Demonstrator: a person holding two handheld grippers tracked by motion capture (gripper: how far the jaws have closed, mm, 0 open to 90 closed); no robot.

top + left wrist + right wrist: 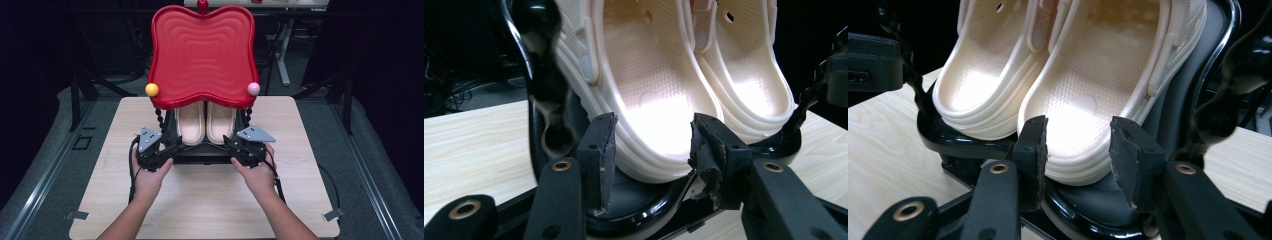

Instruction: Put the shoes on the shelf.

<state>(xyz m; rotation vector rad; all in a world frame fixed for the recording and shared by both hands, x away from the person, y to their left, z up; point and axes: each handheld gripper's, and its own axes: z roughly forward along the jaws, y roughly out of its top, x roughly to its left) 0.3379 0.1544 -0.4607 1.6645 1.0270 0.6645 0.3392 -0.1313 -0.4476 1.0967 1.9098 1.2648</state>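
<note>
cream foam clogs (pixel 206 122) resting on black lower shelf (pixel 634 210) beneath red wavy tray (pixel 202 55); left gripper (pixel 651 150), right gripper (pixel 1078 150) released around heels. probably letting go; next, backing straight out.

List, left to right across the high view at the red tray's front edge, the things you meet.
Yellow ball → red tray → pink ball.
</note>
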